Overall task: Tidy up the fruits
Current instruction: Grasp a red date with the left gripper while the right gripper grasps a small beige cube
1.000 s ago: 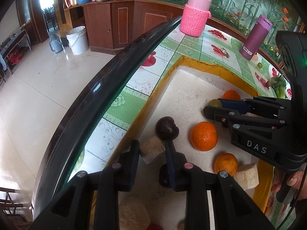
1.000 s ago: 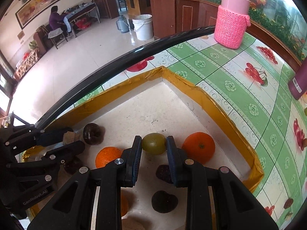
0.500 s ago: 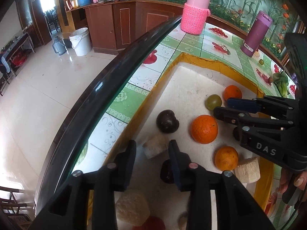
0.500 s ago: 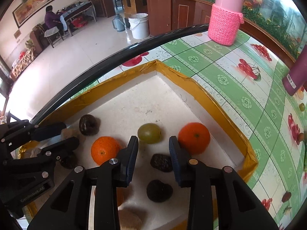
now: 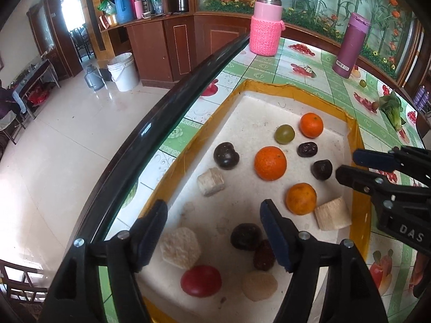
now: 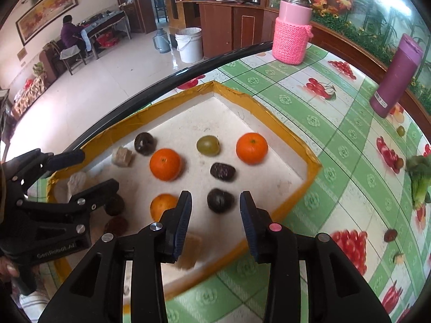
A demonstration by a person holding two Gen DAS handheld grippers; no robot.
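Note:
A white tray with a yellow taped rim [image 5: 358, 145] [image 6: 309, 180] holds the fruit. In it lie three oranges [image 5: 270, 163] [image 6: 165, 164], a green grape [image 5: 284, 133] [image 6: 207, 145], several dark plums and dates [image 5: 226, 155] [image 6: 221, 200], a red fruit [image 5: 201, 280] and pale cut chunks [image 5: 210, 182]. My left gripper [image 5: 212, 231] is open and empty above the tray's near end. My right gripper [image 6: 215, 215] is open and empty above a dark plum; it also shows in the left wrist view [image 5: 347, 167].
A pink knit-covered jar [image 5: 266, 24] [image 6: 292, 25] and a purple flask [image 5: 350, 45] [image 6: 394, 75] stand on the fruit-patterned tablecloth beyond the tray. A leafy green [image 6: 420, 180] lies at the right. The table's dark curved edge [image 5: 150, 134] runs along the left.
My right gripper let go of the green grape, opened and drew back. My left gripper opened wider and pulled back from the pale chunk. Both rose, so more of the tray shows.

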